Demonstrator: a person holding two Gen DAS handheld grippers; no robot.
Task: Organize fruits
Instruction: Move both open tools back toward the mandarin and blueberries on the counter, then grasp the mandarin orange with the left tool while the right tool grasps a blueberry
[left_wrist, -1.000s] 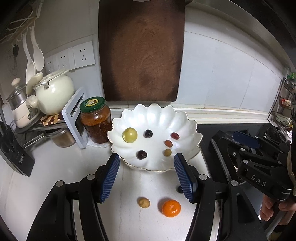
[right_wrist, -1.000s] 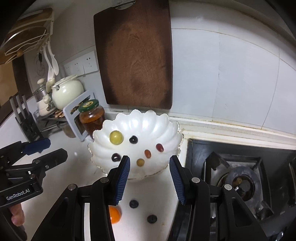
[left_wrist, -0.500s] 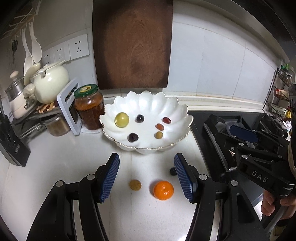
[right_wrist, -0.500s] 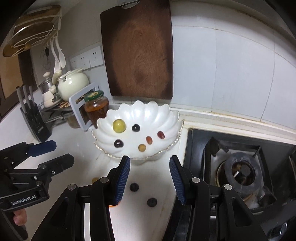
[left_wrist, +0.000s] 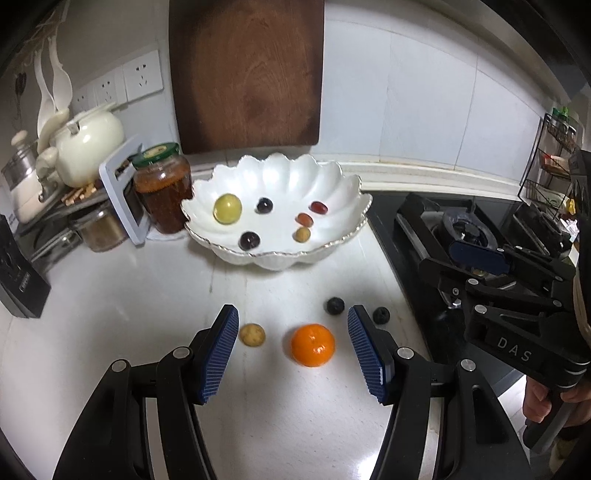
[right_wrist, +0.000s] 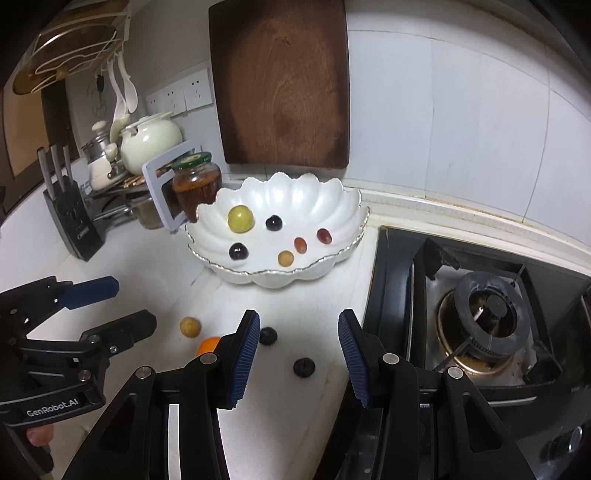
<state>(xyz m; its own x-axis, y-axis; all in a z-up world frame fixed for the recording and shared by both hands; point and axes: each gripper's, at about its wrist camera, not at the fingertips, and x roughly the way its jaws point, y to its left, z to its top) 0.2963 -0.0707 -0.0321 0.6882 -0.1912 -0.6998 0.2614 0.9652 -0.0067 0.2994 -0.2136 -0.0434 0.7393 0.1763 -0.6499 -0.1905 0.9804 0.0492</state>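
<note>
Pulled back from the bowl (left_wrist: 354, 206), with left gripper (left_wrist: 293, 352) wide open, empty, framing the orange (left_wrist: 313, 344) just ahead on the counter (left_wrist: 110, 302), nearer than right gripper (right_wrist: 295, 349), equally open and empty over 2 dark berries (right_wrist: 304, 367)

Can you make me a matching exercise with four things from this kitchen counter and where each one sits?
Things:
1. orange
2. yellow-green fruit
3. jar
4. cutting board

Places:
A. leaning upright against the wall behind the bowl
B. on the counter between the open left tongs
C. inside the bowl
D. on the counter left of the bowl

Pairs: 1-B, 2-C, 3-D, 4-A
</note>
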